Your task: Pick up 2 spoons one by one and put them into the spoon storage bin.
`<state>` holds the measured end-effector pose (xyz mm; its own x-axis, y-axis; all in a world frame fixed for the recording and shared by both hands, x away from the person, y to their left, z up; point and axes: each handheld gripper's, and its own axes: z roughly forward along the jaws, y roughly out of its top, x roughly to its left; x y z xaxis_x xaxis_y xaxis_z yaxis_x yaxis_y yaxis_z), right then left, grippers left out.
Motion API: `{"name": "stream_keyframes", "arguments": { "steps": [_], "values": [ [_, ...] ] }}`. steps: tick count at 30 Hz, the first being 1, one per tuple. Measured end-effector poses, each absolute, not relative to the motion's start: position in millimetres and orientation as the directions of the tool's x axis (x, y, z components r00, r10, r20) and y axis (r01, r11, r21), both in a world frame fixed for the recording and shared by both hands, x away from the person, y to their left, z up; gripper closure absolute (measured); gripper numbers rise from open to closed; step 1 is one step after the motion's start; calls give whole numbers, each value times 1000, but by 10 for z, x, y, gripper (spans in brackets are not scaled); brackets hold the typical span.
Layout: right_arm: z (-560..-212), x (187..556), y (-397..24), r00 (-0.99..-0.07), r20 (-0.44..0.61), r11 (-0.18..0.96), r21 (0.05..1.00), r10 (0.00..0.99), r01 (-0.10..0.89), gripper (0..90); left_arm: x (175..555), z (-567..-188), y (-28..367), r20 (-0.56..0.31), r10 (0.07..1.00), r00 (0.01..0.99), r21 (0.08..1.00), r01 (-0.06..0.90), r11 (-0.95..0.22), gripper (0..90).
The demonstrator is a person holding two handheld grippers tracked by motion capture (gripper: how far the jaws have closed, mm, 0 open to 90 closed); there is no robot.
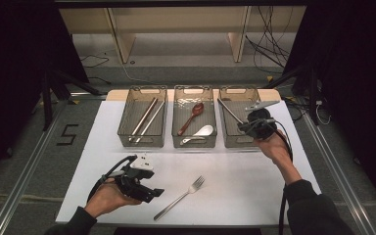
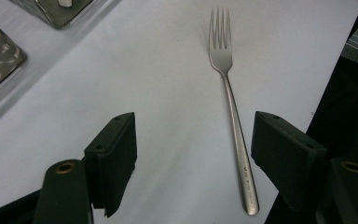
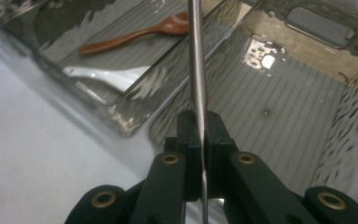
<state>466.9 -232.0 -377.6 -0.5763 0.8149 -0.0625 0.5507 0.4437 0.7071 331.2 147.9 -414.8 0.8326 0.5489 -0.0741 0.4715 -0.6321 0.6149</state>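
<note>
Fork (image 2: 233,112) between open left tool (image 2: 193,158) jaws

This is looking like a lab or recording studio rather than a home. Black curtains (image 1: 14,73) are hanging on both sides, loose cables (image 1: 269,44) are trailing across the grey floor, metal rails (image 1: 19,186) are running beside the white table (image 1: 235,186), and a tape mark (image 1: 67,134) shaped like a 5 is sticking to the floor.
</note>
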Motion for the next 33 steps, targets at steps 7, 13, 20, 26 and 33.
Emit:
{"name": "stream_keyframes", "arguments": {
  "steps": [7,13,20,26,33],
  "values": [
    [-3722,4993,-2361,-513,-44,396,692,857,603,886,3318,-4164,1486,-72,544,836,608,469,-641,309],
    [-3723,5226,-2399,-459,-43,366,671,887,645,886,3319,-4178,1480,-81,545,834,611,474,-634,310],
    [-3736,5412,-2435,-413,-39,336,653,910,679,885,3324,-4186,1479,-83,536,840,603,470,-644,316],
    [-3793,5494,-2441,-387,-42,325,632,921,704,886,3323,-4186,1476,-90,533,842,604,472,-643,317],
    [-3883,5578,-2433,-376,-48,323,616,925,718,884,3331,-4200,1475,-99,533,840,596,479,-645,314]
  ]
}}
